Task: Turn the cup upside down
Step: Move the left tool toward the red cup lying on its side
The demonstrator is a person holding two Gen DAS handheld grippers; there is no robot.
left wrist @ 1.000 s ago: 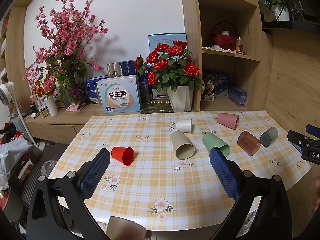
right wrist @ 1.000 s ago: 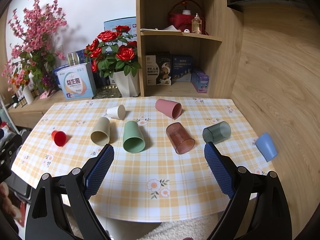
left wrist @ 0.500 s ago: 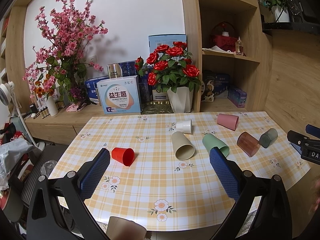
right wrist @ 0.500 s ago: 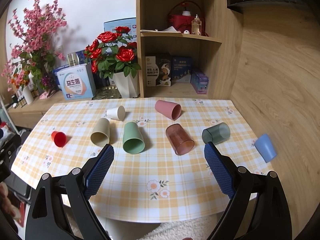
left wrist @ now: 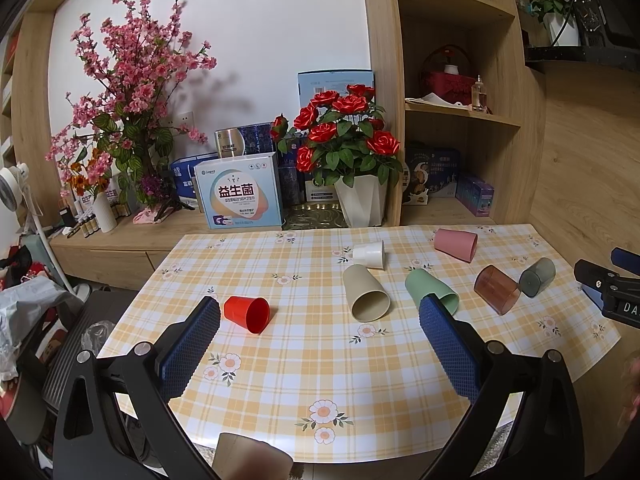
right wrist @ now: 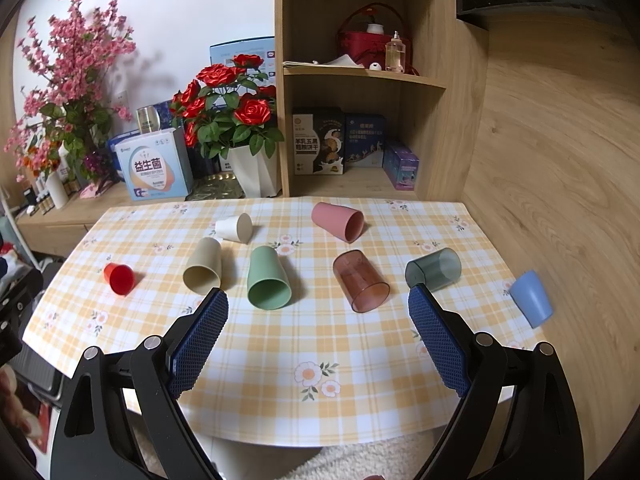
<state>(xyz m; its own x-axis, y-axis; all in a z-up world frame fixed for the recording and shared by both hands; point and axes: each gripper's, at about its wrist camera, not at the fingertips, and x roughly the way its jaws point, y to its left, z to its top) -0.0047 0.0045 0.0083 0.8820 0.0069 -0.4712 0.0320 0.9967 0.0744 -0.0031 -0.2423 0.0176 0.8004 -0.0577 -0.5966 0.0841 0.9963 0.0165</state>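
Several cups lie on their sides on a yellow checked table (right wrist: 360, 360): red (right wrist: 119, 278), beige (right wrist: 203, 266), white (right wrist: 235, 227), green (right wrist: 267, 278), pink (right wrist: 338, 221), brown see-through (right wrist: 360, 286), grey see-through (right wrist: 433, 269) and blue (right wrist: 531, 298) at the right edge. My right gripper (right wrist: 318, 340) is open and empty, above the table's near part. My left gripper (left wrist: 320, 348) is open and empty, with the red cup (left wrist: 247, 313) just beyond its left finger. The beige (left wrist: 366, 294) and green (left wrist: 432, 290) cups lie further on.
A white pot of red roses (right wrist: 252, 168), a box (right wrist: 154, 170) and pink blossoms (right wrist: 68, 80) stand behind the table. A wooden shelf unit (right wrist: 360, 80) rises at the back right. A blurred tan object (left wrist: 250, 456) sits at the left view's bottom edge.
Both views have shifted very slightly; the table and cups sit a little lower and nearer. No cup has moved and both grippers stay open.
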